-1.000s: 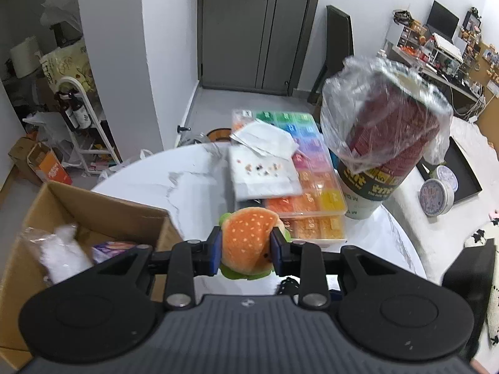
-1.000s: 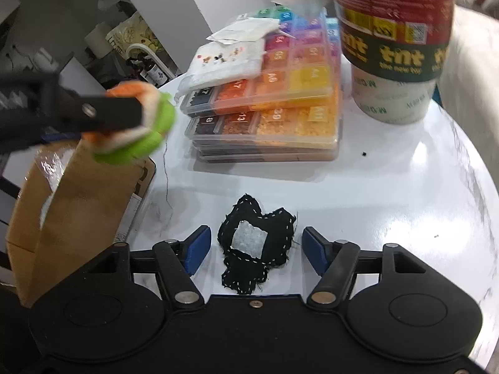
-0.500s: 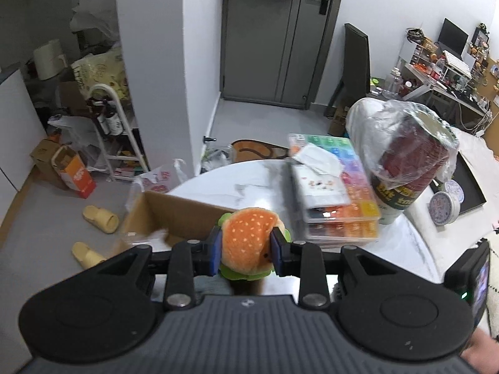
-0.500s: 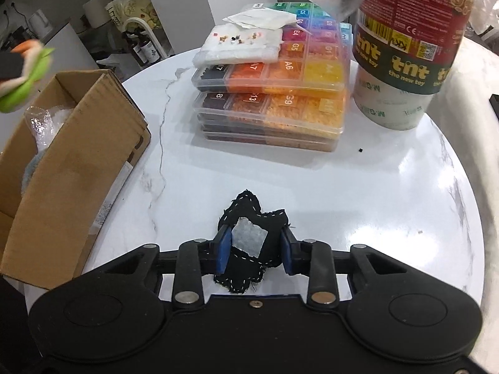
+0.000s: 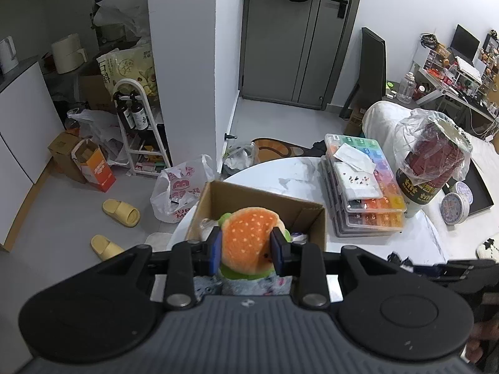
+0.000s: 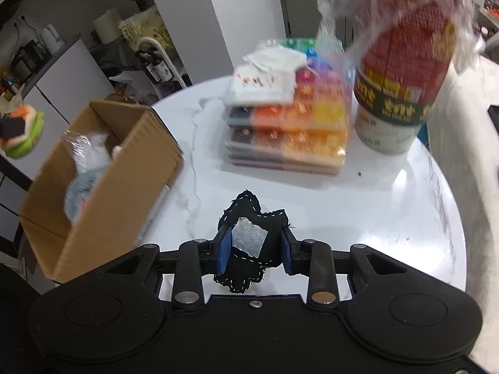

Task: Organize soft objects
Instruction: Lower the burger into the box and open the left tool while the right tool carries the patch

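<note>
- Progress: the box (image 6: pixel 103 184) at the left edge of the table (image 6: pixel 358 215) already holds soft things, a clear-wrapped white bundle (image 6: pixel 85 149) and a grey-blue piece below it, so part of the sorting looks done.
- Two soft items are in hand and not yet in the box: the burger plush (image 5: pixel 249 243) and the black patch (image 6: pixel 249 243).
- No other loose soft item shows on the bare part of the table; the bead cases (image 6: pixel 290 118) and the wrapped tub (image 6: pixel 402 71) at the far side look like bystanders, in my judgement.
- Your left gripper (image 5: pixel 246 252) is clamped on the burger plush, pads pressing its two sides, pointing steeply down with the open box right under it. From the right wrist view the plush sits at the far left, off past the box's left wall.
- Your right gripper (image 6: pixel 254 249) is closed narrow on the black patch, which hangs between the pads clear of the tabletop, near edge of the table, just right of the box.
- What is left, I judge: drop the plush in, then carry the patch left over the box wall and release it.
</note>
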`<state>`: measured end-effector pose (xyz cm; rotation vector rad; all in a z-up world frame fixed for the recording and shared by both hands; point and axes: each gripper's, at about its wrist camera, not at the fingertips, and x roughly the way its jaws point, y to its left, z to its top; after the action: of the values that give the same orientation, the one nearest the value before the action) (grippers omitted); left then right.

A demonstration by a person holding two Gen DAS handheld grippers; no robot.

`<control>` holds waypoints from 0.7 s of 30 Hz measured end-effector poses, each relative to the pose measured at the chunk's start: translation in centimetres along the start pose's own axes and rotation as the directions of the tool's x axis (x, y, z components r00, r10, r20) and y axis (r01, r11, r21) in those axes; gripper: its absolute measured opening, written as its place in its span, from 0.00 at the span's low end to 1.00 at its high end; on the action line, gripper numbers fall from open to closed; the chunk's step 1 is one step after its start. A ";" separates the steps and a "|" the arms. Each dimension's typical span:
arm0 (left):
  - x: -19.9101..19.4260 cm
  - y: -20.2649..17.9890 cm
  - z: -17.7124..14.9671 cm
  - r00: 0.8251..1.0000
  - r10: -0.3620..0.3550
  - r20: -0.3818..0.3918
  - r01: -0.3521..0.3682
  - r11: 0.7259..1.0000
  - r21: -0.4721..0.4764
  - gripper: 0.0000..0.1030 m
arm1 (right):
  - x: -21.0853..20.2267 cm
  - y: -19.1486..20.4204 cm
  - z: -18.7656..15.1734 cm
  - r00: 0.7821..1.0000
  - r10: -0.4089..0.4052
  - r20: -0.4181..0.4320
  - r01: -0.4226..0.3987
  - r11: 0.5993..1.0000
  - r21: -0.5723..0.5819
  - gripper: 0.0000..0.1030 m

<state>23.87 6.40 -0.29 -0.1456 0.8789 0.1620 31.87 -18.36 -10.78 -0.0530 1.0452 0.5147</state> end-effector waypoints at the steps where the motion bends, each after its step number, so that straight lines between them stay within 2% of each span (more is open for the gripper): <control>1: -0.2 0.4 -0.2 1.000 0.002 -0.002 -0.002 1.000 -0.002 0.30 | -0.4 0.3 0.2 1.000 0.002 0.006 -0.002 1.000 -0.004 0.31; 10: -0.3 2.5 -1.4 0.999 0.004 -0.037 -0.005 1.000 -0.028 0.30 | -3.4 3.7 2.3 0.997 0.017 0.075 -0.013 0.998 -0.055 0.31; 21: 0.8 4.0 -3.6 0.995 -0.038 -0.090 0.032 0.997 -0.071 0.31 | -4.5 7.5 2.8 0.995 0.030 0.099 -0.020 0.995 -0.099 0.31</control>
<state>20.91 9.68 -3.41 -0.2343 0.9616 0.1539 29.20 -12.69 -4.12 -0.0993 0.9227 0.5853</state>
